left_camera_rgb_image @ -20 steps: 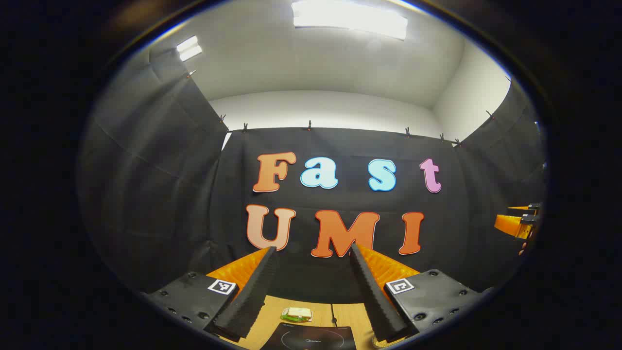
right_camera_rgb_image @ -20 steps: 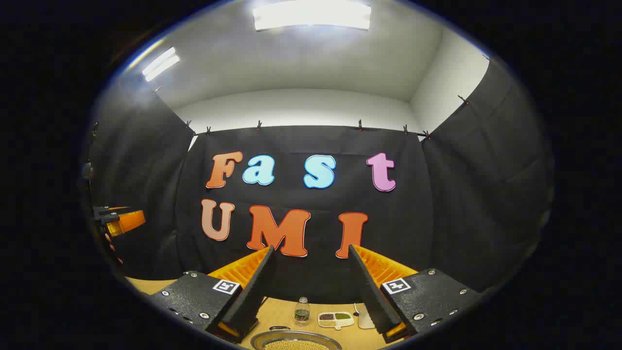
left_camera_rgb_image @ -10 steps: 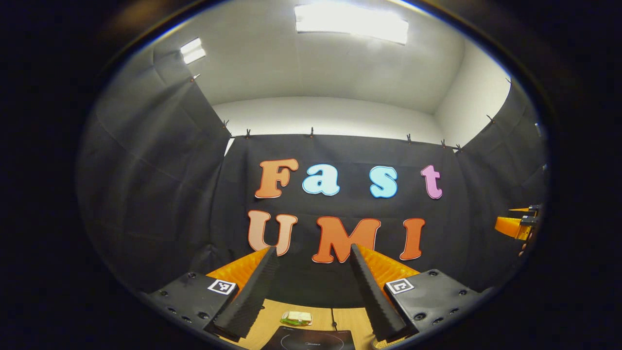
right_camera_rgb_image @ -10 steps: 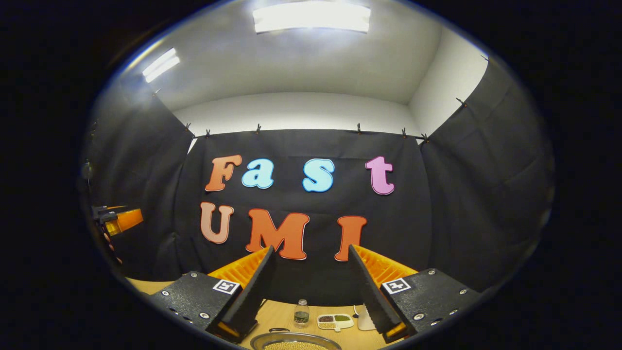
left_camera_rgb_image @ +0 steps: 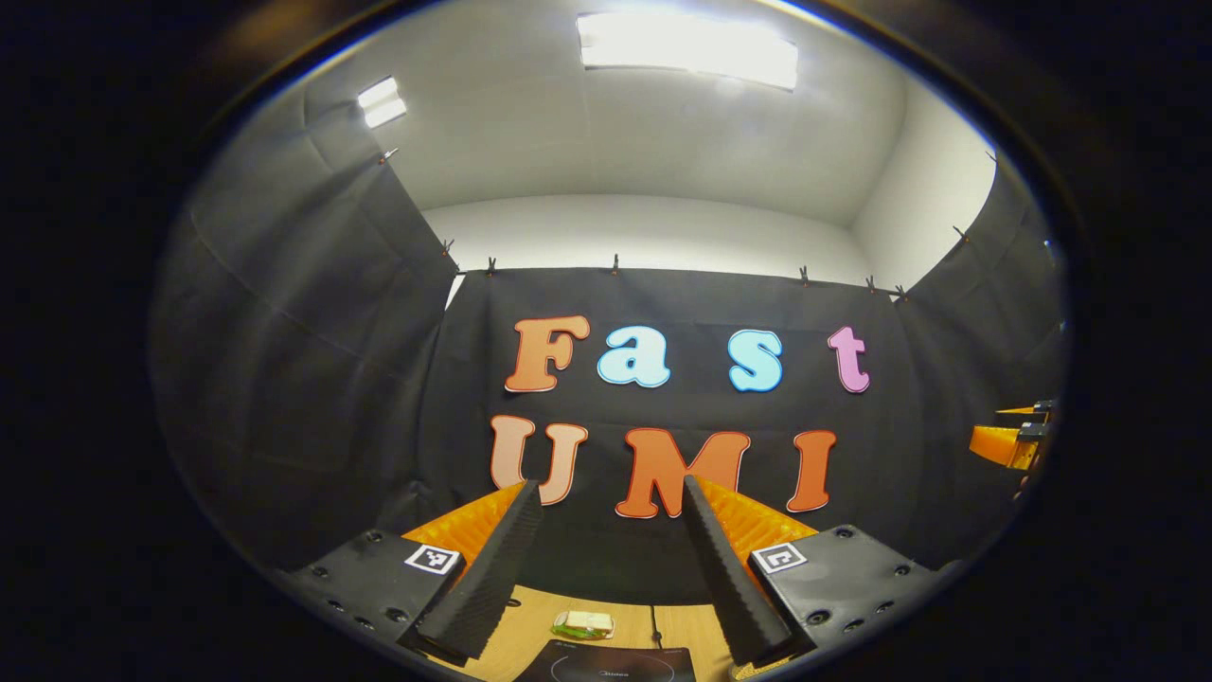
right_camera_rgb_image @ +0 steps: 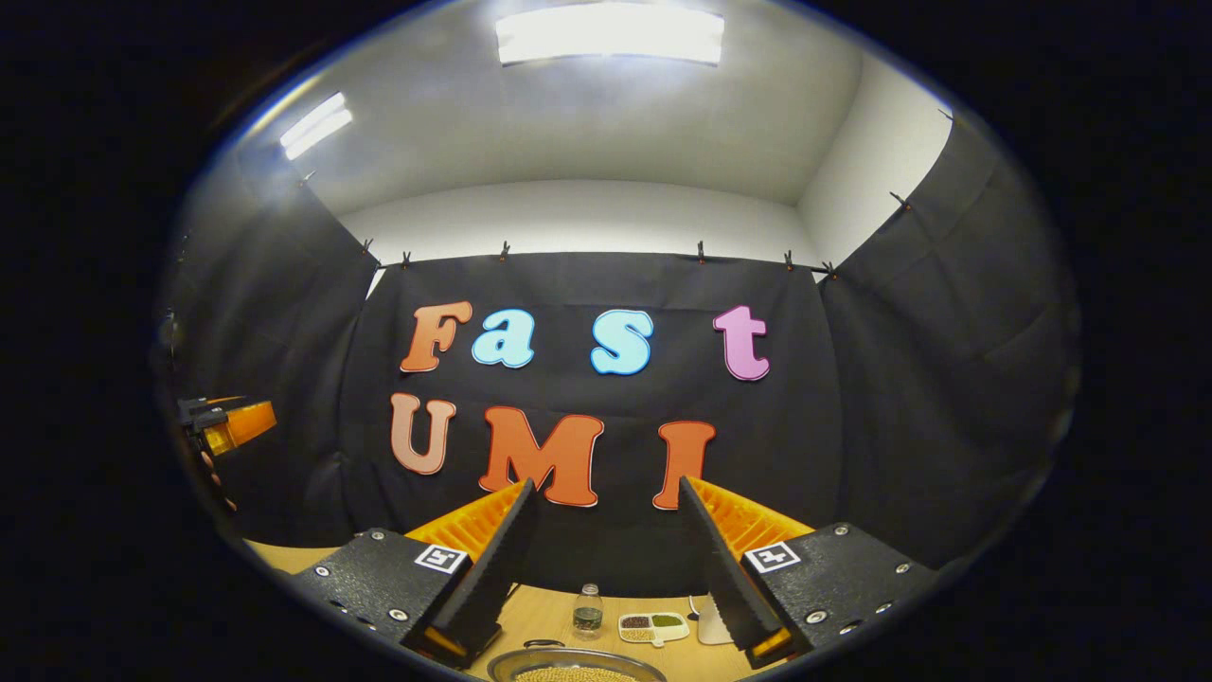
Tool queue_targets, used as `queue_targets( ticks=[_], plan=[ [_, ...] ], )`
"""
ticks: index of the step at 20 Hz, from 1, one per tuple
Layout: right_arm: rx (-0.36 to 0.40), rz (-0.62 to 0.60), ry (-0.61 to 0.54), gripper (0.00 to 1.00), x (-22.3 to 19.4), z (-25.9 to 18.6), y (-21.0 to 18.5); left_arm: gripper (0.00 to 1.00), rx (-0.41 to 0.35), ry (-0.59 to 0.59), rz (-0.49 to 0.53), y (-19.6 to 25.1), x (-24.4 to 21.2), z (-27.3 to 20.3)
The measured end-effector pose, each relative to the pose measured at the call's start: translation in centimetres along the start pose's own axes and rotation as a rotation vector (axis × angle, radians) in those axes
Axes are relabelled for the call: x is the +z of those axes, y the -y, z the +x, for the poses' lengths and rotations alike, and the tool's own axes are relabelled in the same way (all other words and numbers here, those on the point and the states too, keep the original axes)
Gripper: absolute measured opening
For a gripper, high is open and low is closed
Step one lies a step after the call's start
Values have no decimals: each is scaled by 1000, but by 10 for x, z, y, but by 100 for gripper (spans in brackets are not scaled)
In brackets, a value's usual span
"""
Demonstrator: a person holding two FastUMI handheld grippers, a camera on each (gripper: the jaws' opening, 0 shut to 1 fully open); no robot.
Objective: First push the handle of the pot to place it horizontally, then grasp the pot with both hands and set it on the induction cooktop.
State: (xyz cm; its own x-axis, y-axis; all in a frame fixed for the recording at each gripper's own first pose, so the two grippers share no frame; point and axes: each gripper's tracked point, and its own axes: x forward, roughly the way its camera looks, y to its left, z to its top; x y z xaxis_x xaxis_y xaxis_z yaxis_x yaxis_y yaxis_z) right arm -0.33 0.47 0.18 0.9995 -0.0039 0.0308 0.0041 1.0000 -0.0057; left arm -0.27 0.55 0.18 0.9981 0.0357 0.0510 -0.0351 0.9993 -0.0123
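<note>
- Steel pot [right_camera_rgb_image: 575, 667], grain-filled, sits on the wooden table [right_camera_rgb_image: 549, 611] at the right gripper view's lower edge, between the spread fingers of the right gripper [right_camera_rgb_image: 603, 559], which holds nothing.
- Black induction cooktop [left_camera_rgb_image: 606, 663] lies below the left gripper [left_camera_rgb_image: 611, 559], likewise agape and empty.
- Farther back: small bottle [right_camera_rgb_image: 588, 607], compartment dish [right_camera_rgb_image: 653, 624].
- White ceiling, lit panels.
</note>
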Motion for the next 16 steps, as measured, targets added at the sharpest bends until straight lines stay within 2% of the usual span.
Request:
queue_targets(
  ticks=[6,12,16],
  plan=[
    [7,23,-62,91,-31,-7,-1,96,-8,-25,3,-1,-9,1],
    [-22,41,-160,91,-89,-17,8,96,7,-32,12,-6,-18,0],
    [3,56,-229,78,-128,-28,5,96,11,-60,31,-10,-30,-6]
  ],
)
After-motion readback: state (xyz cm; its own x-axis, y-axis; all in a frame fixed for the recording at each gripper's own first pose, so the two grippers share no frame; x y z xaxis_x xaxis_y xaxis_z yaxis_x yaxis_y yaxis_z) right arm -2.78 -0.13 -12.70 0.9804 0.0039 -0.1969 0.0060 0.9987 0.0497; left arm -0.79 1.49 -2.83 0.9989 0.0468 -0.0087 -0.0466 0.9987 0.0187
